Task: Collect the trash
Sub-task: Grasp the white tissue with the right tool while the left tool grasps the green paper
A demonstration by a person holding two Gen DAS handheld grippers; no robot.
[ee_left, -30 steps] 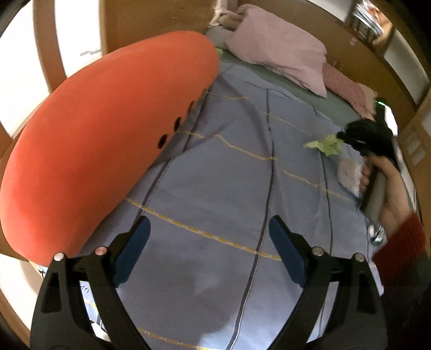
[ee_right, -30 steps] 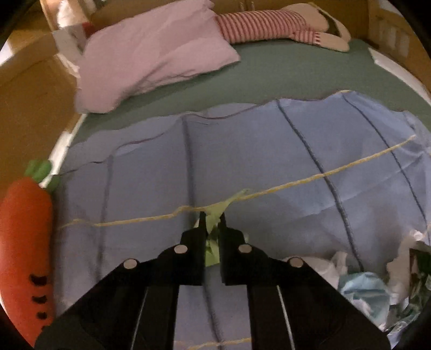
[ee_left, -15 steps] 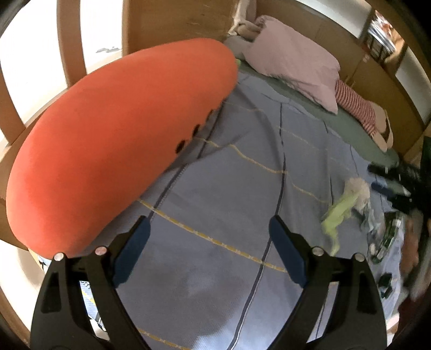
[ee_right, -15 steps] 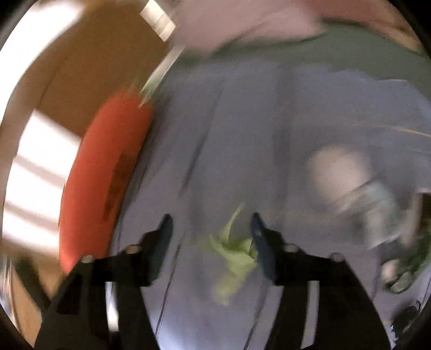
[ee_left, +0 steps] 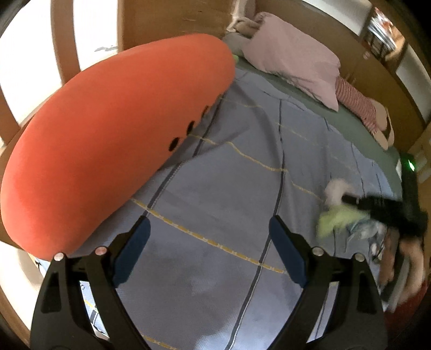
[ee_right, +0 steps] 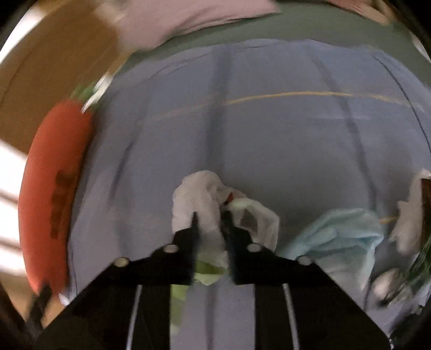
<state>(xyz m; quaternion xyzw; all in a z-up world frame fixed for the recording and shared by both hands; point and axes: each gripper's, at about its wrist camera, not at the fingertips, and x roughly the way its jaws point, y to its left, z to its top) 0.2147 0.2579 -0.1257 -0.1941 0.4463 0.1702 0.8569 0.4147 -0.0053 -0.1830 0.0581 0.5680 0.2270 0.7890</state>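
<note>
Right claw [ee_right: 210, 220] pinched on a white wad [ee_right: 196, 204] lying lengthwise between its tips; left claw [ee_left: 208, 247] wide, empty, over the bed [ee_left: 242, 167].

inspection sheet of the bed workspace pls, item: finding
surface: blue blanket with yellow and dark lines.
job's things: white tissue wad, green scrap, pale blue tissue, more scraps at right.
clutter: carrot plush, pink pillow, striped doll.
grippers: left hand-held gripper open, empty; right hand-held gripper shut on the white tissue wad.
cables: nothing seen.
surroundings: wooden bed frame.
</note>
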